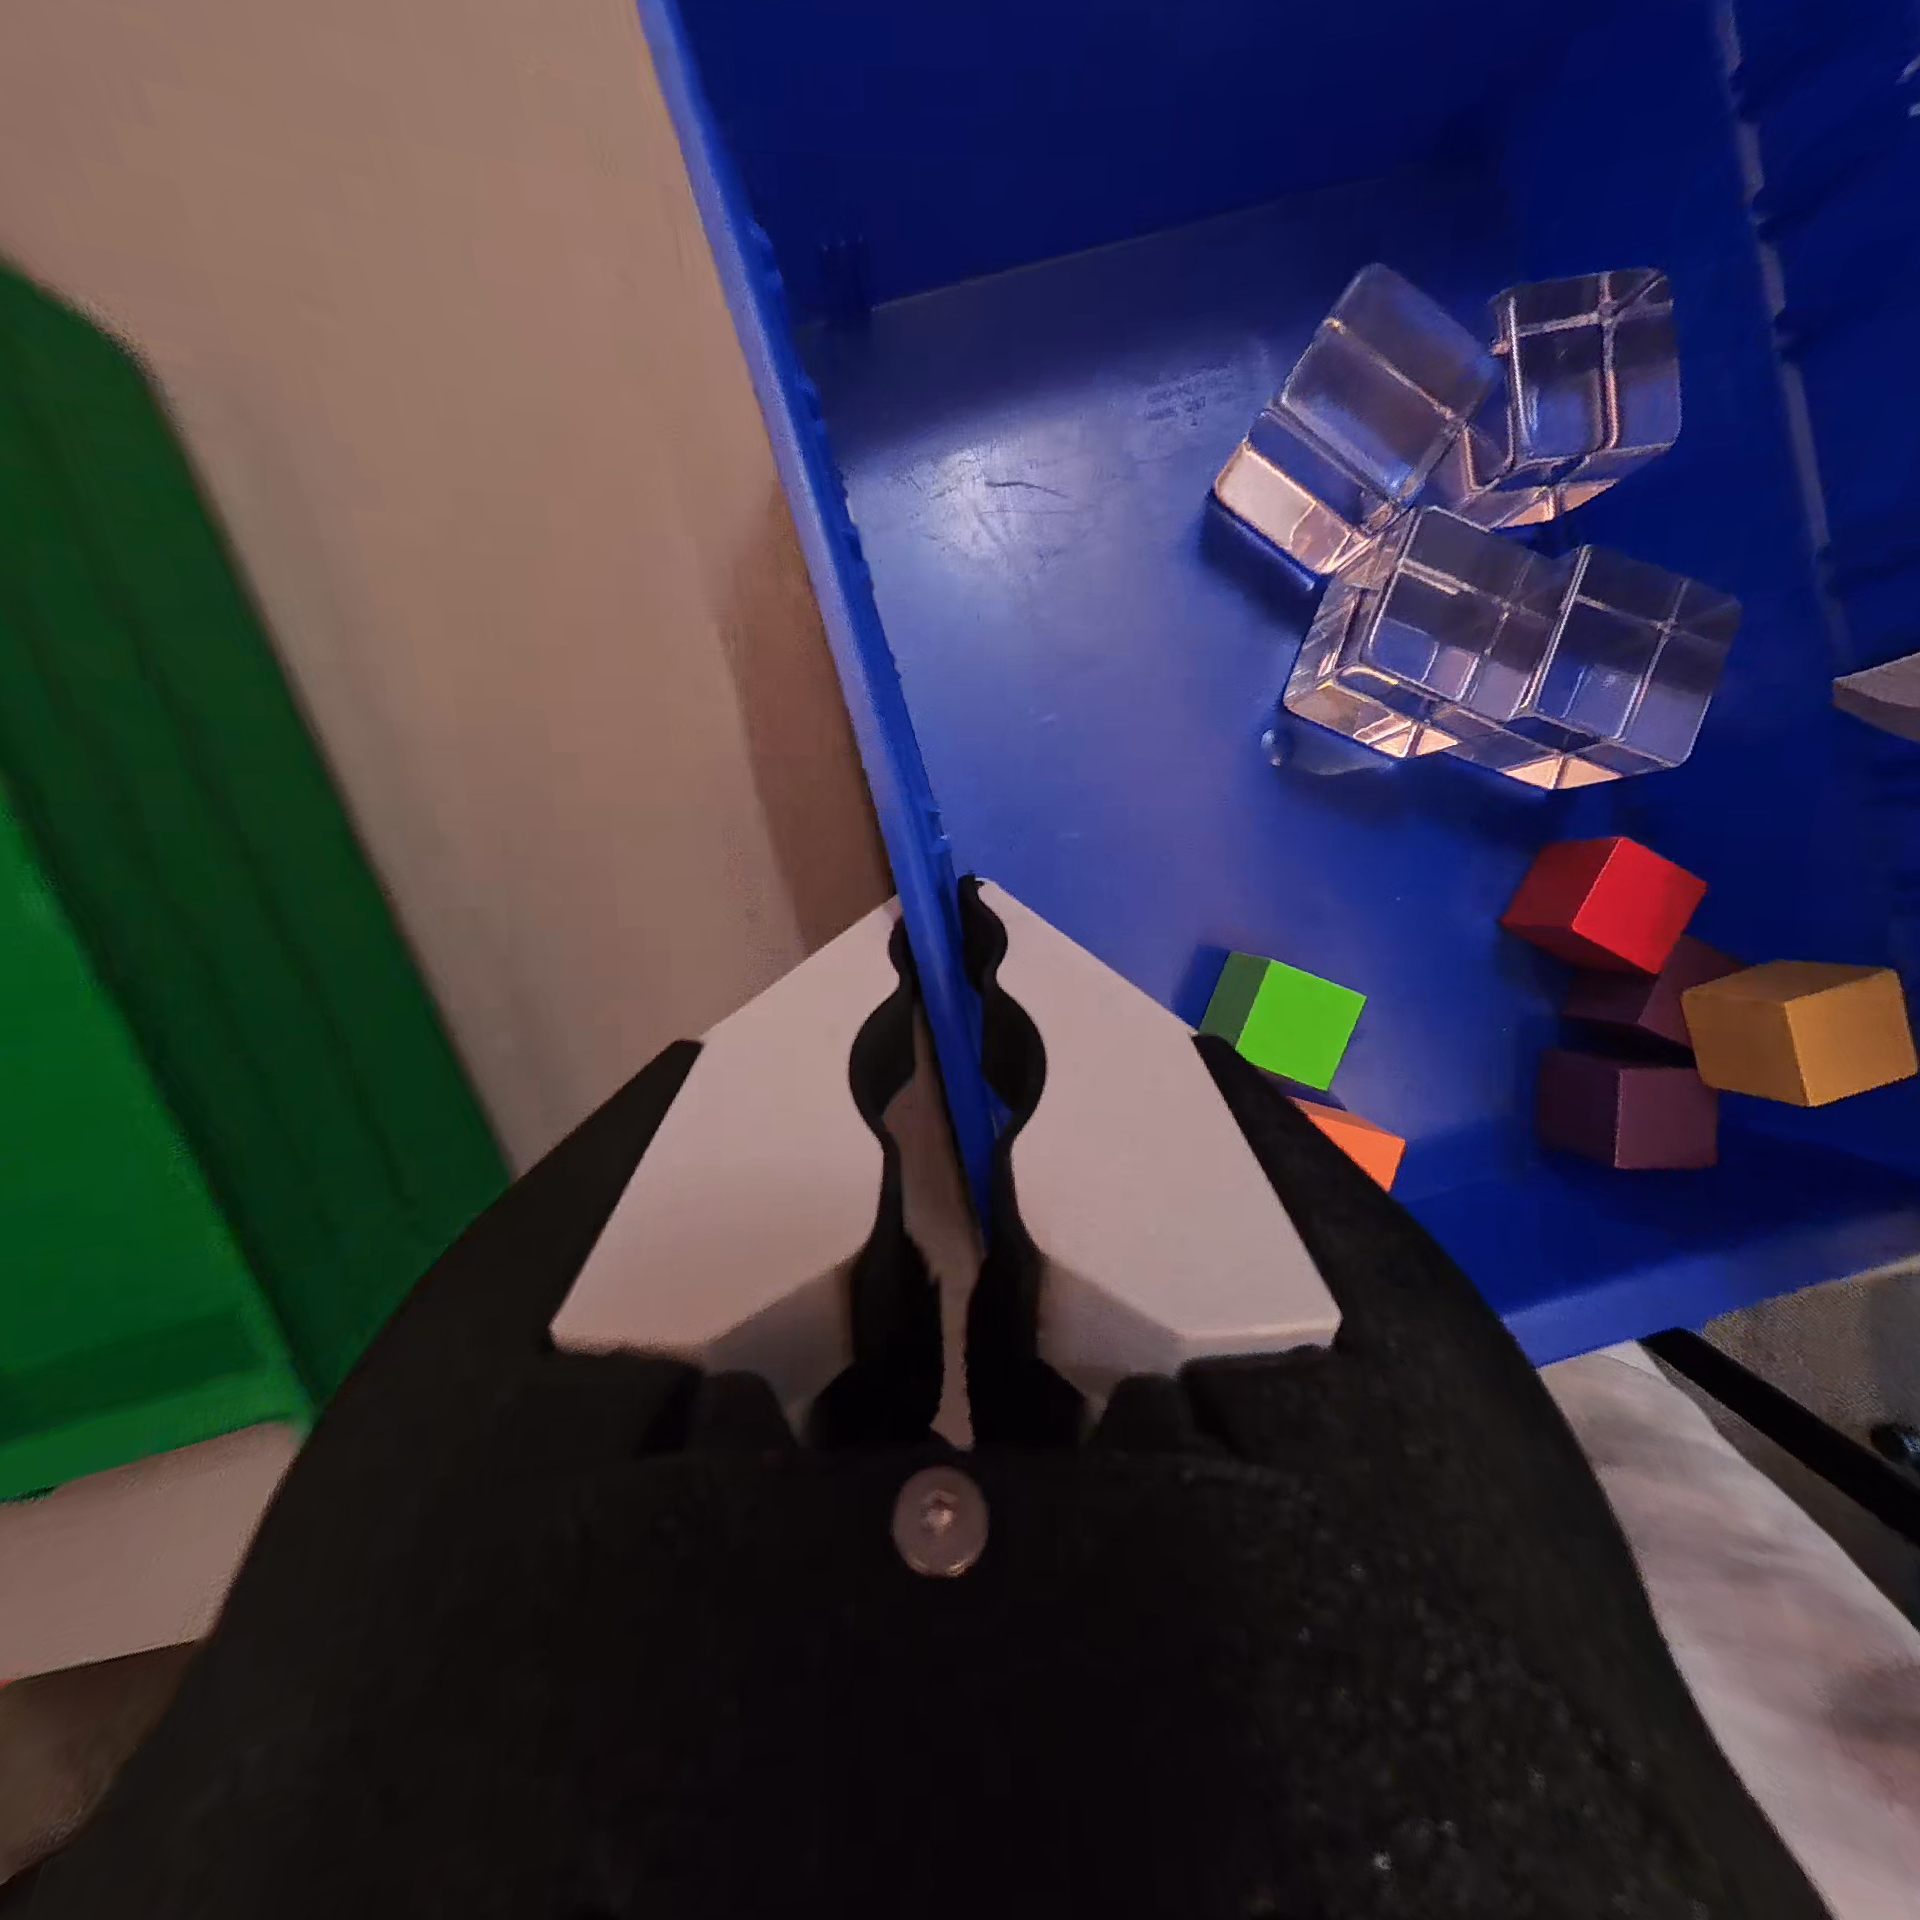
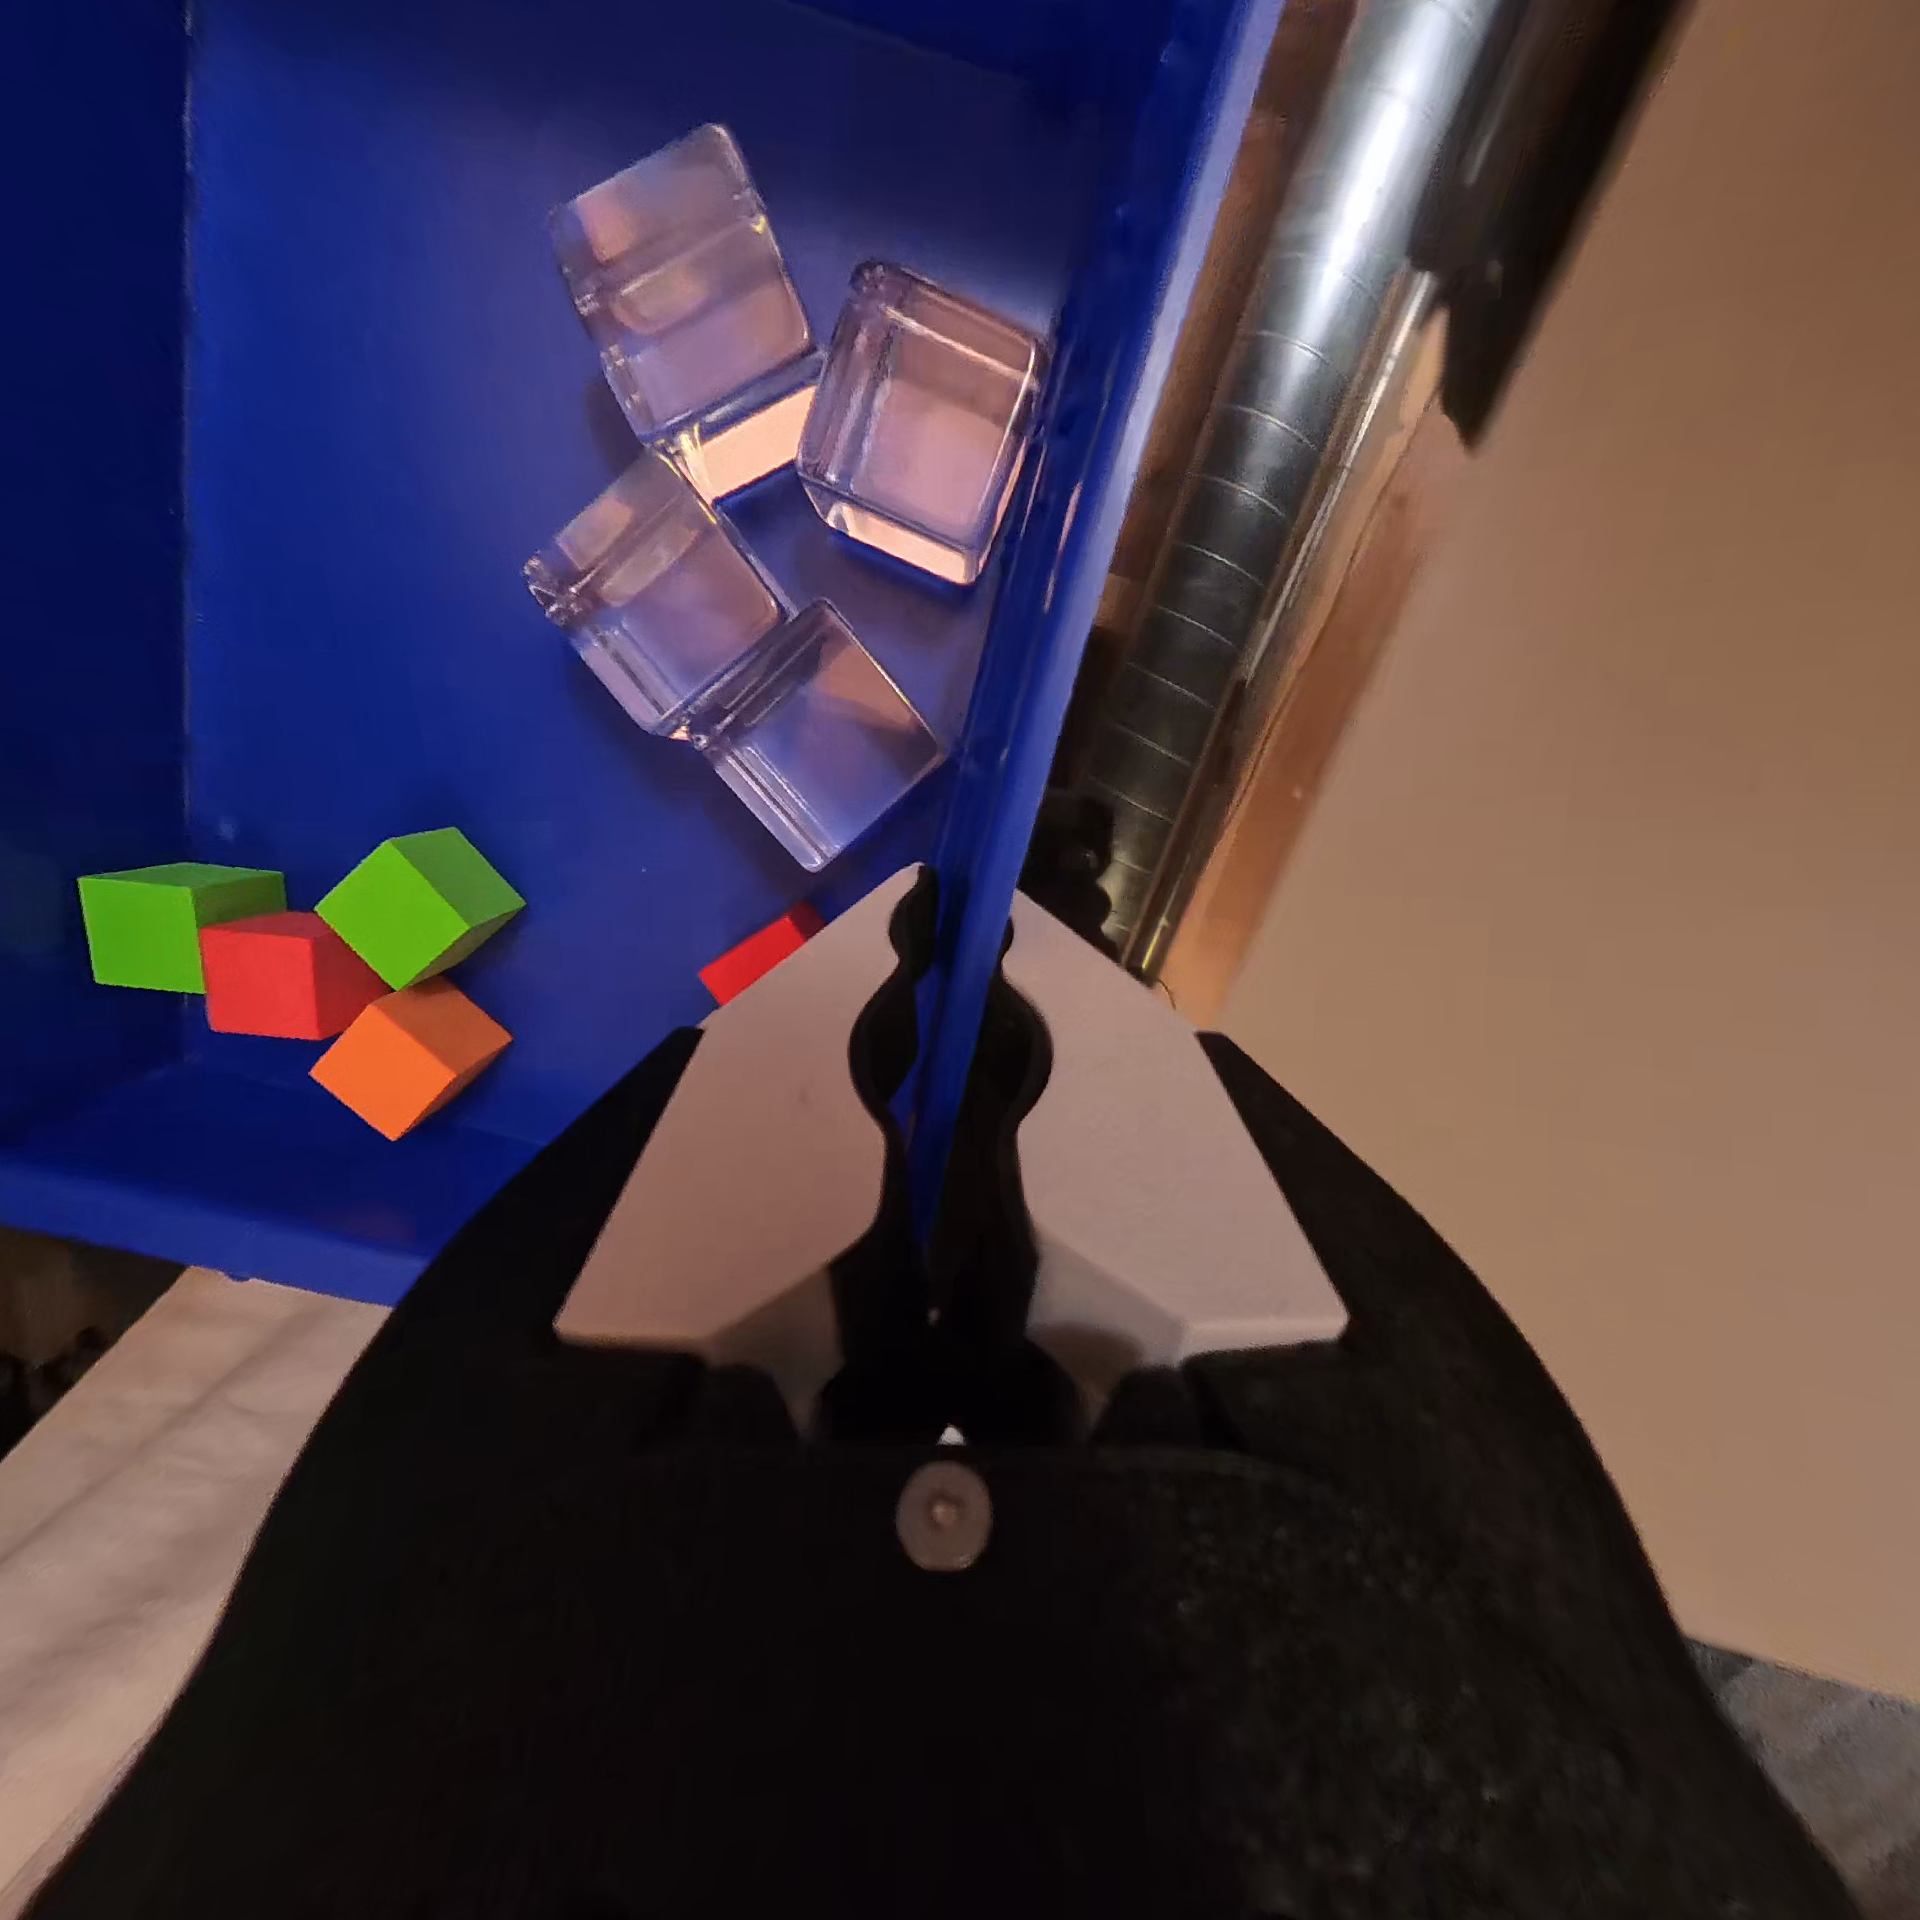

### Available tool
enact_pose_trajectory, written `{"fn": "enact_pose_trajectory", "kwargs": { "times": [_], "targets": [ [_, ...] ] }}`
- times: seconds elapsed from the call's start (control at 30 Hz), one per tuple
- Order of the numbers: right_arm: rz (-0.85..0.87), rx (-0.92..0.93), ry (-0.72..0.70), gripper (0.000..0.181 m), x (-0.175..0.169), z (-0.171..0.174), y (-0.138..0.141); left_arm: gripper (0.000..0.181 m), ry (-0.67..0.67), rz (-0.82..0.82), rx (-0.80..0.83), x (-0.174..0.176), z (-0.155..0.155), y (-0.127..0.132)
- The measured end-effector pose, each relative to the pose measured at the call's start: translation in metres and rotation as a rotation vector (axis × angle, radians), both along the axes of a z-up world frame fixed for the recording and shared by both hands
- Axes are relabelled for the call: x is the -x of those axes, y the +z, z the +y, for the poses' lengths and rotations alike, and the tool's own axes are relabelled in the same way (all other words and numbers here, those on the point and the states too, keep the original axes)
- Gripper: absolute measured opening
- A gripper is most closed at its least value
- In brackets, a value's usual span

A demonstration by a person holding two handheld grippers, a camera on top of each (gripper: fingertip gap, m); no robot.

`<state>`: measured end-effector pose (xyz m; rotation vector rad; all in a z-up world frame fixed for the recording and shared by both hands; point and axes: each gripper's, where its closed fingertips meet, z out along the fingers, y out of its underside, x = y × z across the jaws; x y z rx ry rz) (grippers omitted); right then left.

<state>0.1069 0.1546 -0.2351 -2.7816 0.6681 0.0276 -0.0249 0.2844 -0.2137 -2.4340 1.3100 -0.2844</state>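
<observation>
A blue plastic bin (image 1: 1039, 644) is held between both grippers. My left gripper (image 1: 940, 914) is shut on the bin's left wall (image 1: 790, 395). My right gripper (image 2: 961, 914) is shut on the bin's right wall (image 2: 1081, 499). Inside lie several clear cubes (image 1: 1507, 644) (image 2: 686, 301) and small coloured cubes: green (image 1: 1299, 1023) (image 2: 416, 904), red (image 1: 1605, 899) (image 2: 275, 971), orange (image 1: 1356, 1138) (image 2: 410, 1055), yellow (image 1: 1803, 1029) and purple (image 1: 1626, 1107). The coloured cubes lie toward the bin's near wall.
A green bin (image 1: 135, 831) stands to the left on a pale surface. A shiny ribbed metal post (image 2: 1247, 468) runs up just outside the blue bin's right wall. A beige wall (image 2: 1662, 727) lies beyond. White cloth (image 2: 125, 1475) lies below the bin.
</observation>
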Motion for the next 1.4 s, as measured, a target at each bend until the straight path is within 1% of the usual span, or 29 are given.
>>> {"fn": "enact_pose_trajectory", "kwargs": {
  "times": [0.1, 0.17, 0.27, 0.37, 0.43, 0.5, 0.57, 0.6, 0.63, 0.67, 0.7, 0.73, 0.77, 0.8, 0.87, 0.93, 0.97, 1.1, 1.13, 1.17, 1.23, 1.27, 1.33, 1.4],
  "targets": [
    [0.001, -0.027, 0.011, 0.003, 0.025, 0.039, -0.007, 0.005, 0.037, -0.014, -0.029, 0.026, 0.039, -0.007],
    [-0.025, -0.019, 0.002, 0.004, 0.033, 0.052, -0.011, 0.005, 0.03, -0.026, -0.015, 0.035, 0.053, -0.015],
    [-0.055, 0.009, -0.022, 0.004, 0.037, 0.058, -0.012, 0.007, -0.002, -0.045, 0.008, 0.039, 0.062, -0.025],
    [-0.04, 0.011, -0.061, 0.004, 0.035, 0.058, -0.016, 0.015, -0.053, -0.083, 0.02, 0.037, 0.059, -0.026],
    [-0.021, -0.008, -0.09, 0.003, 0.035, 0.058, -0.017, 0.021, -0.064, -0.155, 0.011, 0.041, 0.057, -0.01],
    [-0.033, -0.004, -0.104, 0.003, 0.035, 0.057, -0.017, 0.028, -0.064, -0.264, 0.02, 0.052, 0.055, 0.02],
    [-0.045, 0.004, -0.108, 0.003, 0.036, 0.057, -0.017, 0.032, -0.06, -0.393, 0.062, 0.077, 0.058, 0.057],
    [-0.043, 0.007, -0.111, 0.004, 0.037, 0.057, -0.017, 0.035, -0.05, -0.456, 0.075, 0.095, 0.065, 0.074],
    [-0.039, 0.01, -0.113, 0.004, 0.038, 0.057, -0.017, 0.037, -0.026, -0.507, 0.07, 0.117, 0.08, 0.089],
    [-0.038, 0.015, -0.114, 0.004, 0.039, 0.056, -0.017, 0.039, 0.014, -0.54, 0.042, 0.143, 0.102, 0.099],
    [-0.038, 0.018, -0.114, 0.004, 0.04, 0.056, -0.017, 0.042, 0.054, -0.555, -0.003, 0.17, 0.128, 0.103],
    [-0.037, 0.021, -0.114, 0.004, 0.041, 0.056, -0.017, 0.048, 0.083, -0.551, -0.051, 0.197, 0.155, 0.101],
    [-0.037, 0.023, -0.114, 0.004, 0.043, 0.056, -0.017, 0.051, 0.12, -0.517, -0.083, 0.221, 0.181, 0.091],
    [-0.037, 0.024, -0.113, 0.004, 0.044, 0.057, -0.017, 0.057, 0.148, -0.448, -0.083, 0.241, 0.202, 0.074],
    [-0.031, 0.026, -0.111, 0.004, 0.047, 0.058, -0.017, 0.068, 0.164, -0.29, -0.071, 0.265, 0.227, 0.039],
    [-0.027, 0.029, -0.112, 0.004, 0.049, 0.058, -0.017, 0.074, 0.135, -0.206, -0.069, 0.268, 0.235, 0.015],
    [-0.028, 0.03, -0.115, 0.004, 0.05, 0.058, -0.017, 0.074, 0.131, -0.183, -0.041, 0.265, 0.235, 0.005],
    [-0.015, 0.035, -0.122, 0.004, 0.054, 0.059, -0.017, 0.073, 0.16, -0.155, 0.077, 0.252, 0.233, -0.023],
    [-0.01, 0.036, -0.118, 0.004, 0.056, 0.059, -0.017, 0.069, 0.164, -0.143, 0.092, 0.25, 0.234, -0.028],
    [-0.006, 0.036, -0.117, 0.004, 0.057, 0.059, -0.017, 0.055, 0.166, -0.126, 0.098, 0.249, 0.235, -0.032],
    [-0.003, 0.045, -0.118, 0.004, 0.059, 0.06, -0.017, 0.011, 0.171, -0.064, 0.073, 0.251, 0.244, -0.042],
    [-0.004, 0.053, -0.119, 0.005, 0.06, 0.061, -0.016, 0.006, 0.155, -0.038, 0.059, 0.253, 0.248, -0.044],
    [0.0, 0.069, -0.13, 0.004, 0.062, 0.063, -0.015, 0.005, 0.153, -0.026, 0.078, 0.256, 0.252, -0.043],
    [0.011, 0.075, -0.158, 0.004, 0.066, 0.068, -0.014, 0.005, 0.163, -0.037, 0.066, 0.27, 0.259, -0.034]
  ]
}}
